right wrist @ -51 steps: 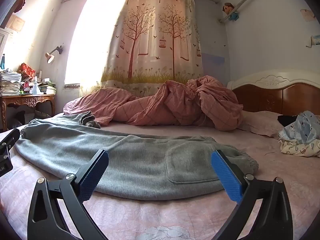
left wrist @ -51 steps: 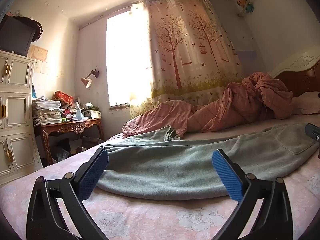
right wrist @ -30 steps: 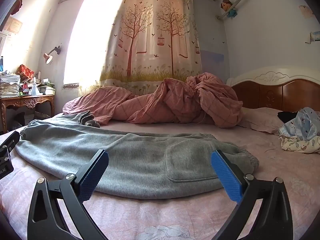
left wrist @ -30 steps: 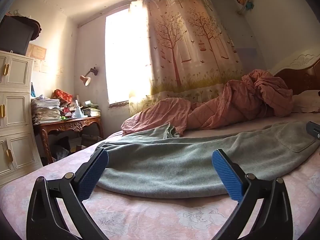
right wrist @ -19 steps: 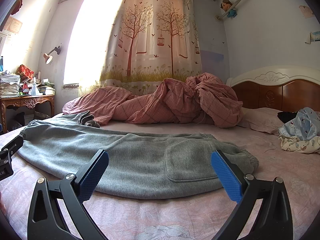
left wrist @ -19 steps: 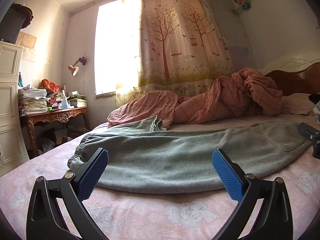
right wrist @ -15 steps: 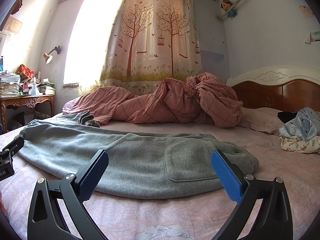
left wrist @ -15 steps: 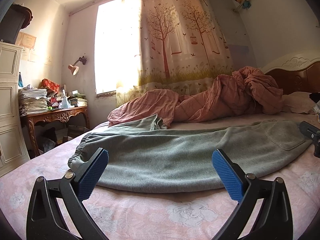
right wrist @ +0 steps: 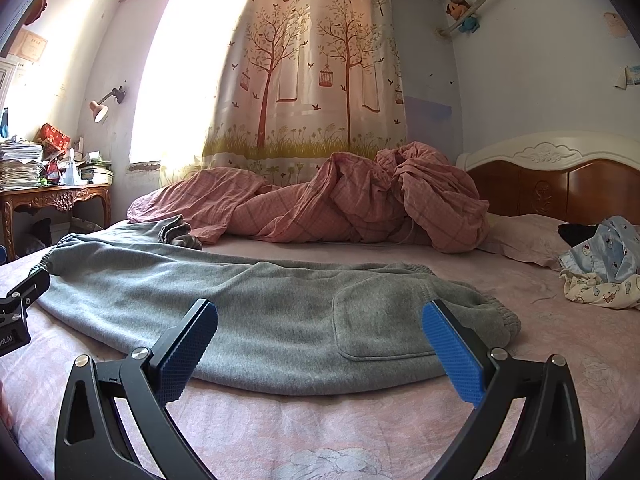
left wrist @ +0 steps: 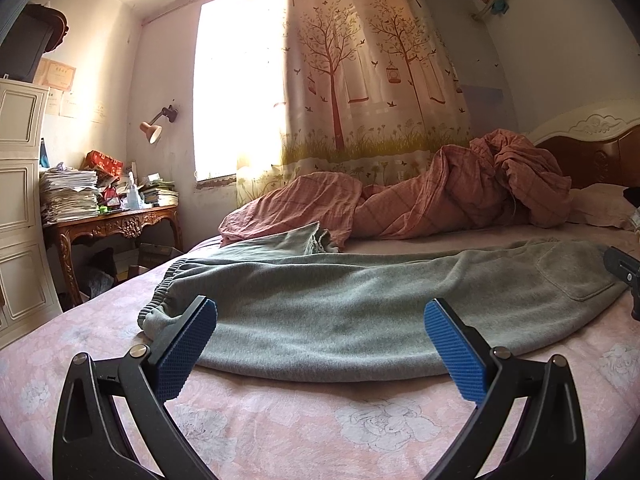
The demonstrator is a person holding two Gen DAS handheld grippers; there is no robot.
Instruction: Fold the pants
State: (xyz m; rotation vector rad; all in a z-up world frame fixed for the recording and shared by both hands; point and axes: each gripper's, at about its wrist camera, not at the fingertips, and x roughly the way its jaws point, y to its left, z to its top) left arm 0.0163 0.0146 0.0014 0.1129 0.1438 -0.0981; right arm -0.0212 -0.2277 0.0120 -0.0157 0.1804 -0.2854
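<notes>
Grey sweatpants [left wrist: 340,304] lie folded lengthwise across the pink floral bed sheet [left wrist: 280,420], cuffs to the left, waistband to the right. In the right wrist view the pants [right wrist: 260,312] show a back pocket [right wrist: 380,320] and the elastic waistband [right wrist: 500,312]. My left gripper [left wrist: 320,344] is open and empty, just short of the pants' near edge by the leg cuff [left wrist: 156,312]. My right gripper [right wrist: 320,344] is open and empty, just short of the pocket end. Each gripper shows at the edge of the other's view.
A crumpled pink quilt [left wrist: 460,192] lies behind the pants. The wooden headboard [right wrist: 560,184], a pillow [right wrist: 520,240] and small patterned clothes [right wrist: 600,272] are at the right. A cluttered wooden desk [left wrist: 108,224] and white cabinet [left wrist: 20,200] stand left of the bed.
My left gripper has shifted left along the pants, so the leg cuff has come into view. The right gripper has barely moved. Both stay open.
</notes>
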